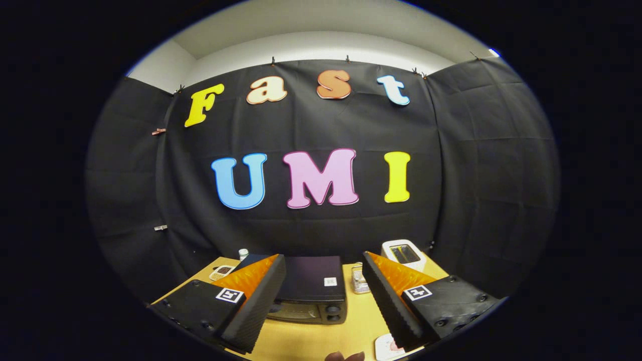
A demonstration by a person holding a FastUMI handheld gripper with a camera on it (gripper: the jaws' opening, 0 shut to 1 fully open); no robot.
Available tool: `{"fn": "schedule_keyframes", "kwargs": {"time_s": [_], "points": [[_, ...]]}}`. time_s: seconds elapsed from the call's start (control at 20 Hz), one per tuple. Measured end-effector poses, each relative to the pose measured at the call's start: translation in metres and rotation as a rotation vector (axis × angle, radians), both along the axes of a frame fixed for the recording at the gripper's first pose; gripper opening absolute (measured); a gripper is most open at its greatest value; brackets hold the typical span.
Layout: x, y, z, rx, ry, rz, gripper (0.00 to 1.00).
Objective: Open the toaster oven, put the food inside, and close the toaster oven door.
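Two black fingers of the gripper (316, 306) are seen spread wide apart, nothing held between them, so the tool is released and free. Nearest of all, on the near side of the toaster oven (308, 291), a small reddish-brown item (344, 356) is glimpsed at the table's front edge; what it is cannot be told. Just beside it, toward the right finger, a white plate (385, 347) with something pink on it is partly hidden by that finger; this is judged to be the food, though it is too cut off to be sure. The wooden table (306, 341) lies bare between these and the oven.

The toaster oven itself is framed between the fingers, just ahead of them, dark-bodied, with two knobs at the right of its front. Its door appears closed, so opening is judged to be the step in hand. For this to be done well, the fingers should be lowered and brought forward until the door's top edge or handle lies between them, then closed squarely on it and drawn down and outward along the hinge's arc, not straight back, so that the light oven is not dragged across the table.

Right of the oven a small wire rack (359, 280) stands close by; beyond that, a white toaster (404, 254). Left of the oven a small white device (221, 272) lies flat, and behind it a little white bottle (243, 253) stands.
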State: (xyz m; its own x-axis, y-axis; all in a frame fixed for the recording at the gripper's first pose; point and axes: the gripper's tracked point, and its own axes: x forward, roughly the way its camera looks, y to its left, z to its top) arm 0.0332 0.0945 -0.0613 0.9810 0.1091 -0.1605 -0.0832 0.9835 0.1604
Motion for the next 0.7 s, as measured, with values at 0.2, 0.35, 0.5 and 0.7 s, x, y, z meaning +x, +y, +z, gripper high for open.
{"fn": "schedule_keyframes", "kwargs": {"time_s": [0.2, 0.35, 0.5, 0.7], "points": [[0.013, 0.052, -0.041, -0.002, 0.065, 0.048, 1.0], [0.024, 0.085, -0.079, -0.012, 0.136, 0.067, 1.0], [0.037, 0.116, -0.117, -0.027, 0.216, 0.086, 1.0], [0.048, 0.147, -0.165, -0.021, 0.33, 0.092, 1.0]]}}
